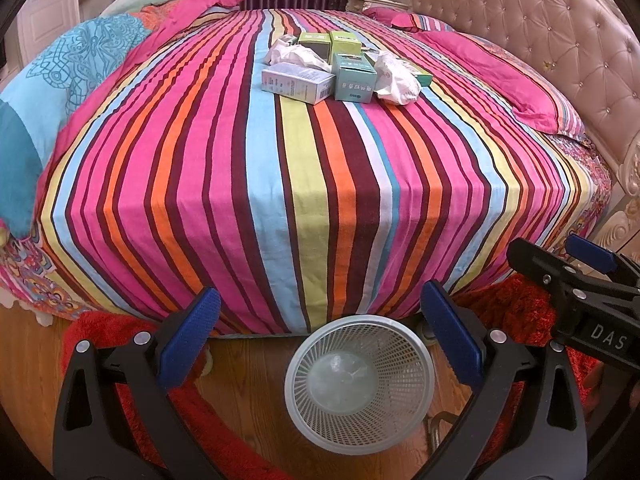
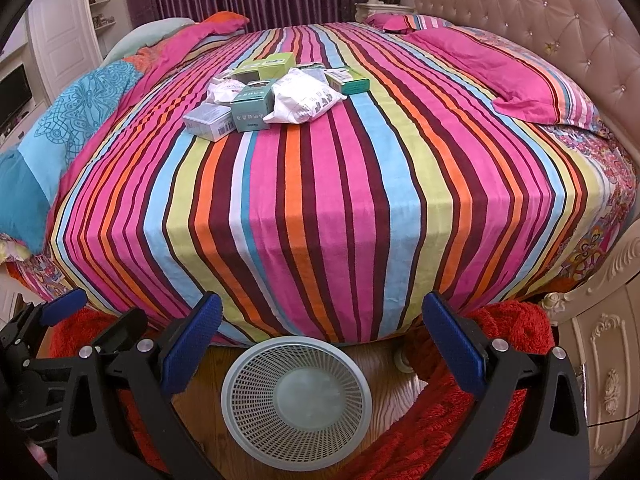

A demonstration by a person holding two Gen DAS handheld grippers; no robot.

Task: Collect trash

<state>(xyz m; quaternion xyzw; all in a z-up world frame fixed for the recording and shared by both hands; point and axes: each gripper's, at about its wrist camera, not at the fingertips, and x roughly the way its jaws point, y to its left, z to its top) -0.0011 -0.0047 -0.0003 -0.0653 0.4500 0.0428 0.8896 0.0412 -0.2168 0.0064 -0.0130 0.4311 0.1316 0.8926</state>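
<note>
Both grippers hover above the wooden floor at the foot edge of the bed [image 1: 280, 184], and both are released, with the blue pads wide apart and nothing between them. The left gripper [image 1: 320, 320] and the right gripper [image 2: 322, 328] look down on a white mesh basket [image 1: 420, 344] that stands upright on the floor, just beside the foot edge of the bed. The inside of the basket shows only its pale bottom.

The trash lies in one group on the striped cover, well apart from the basket, toward the far edge of the bed. It has a teal box [image 1: 355, 77], a white box [image 1: 298, 81], two green boxes [image 1: 328, 45] behind them, and crumpled white paper [image 1: 396, 78] touching the teal box. A pink pillow [image 1: 496, 68] lies near the headboard edge.
</note>
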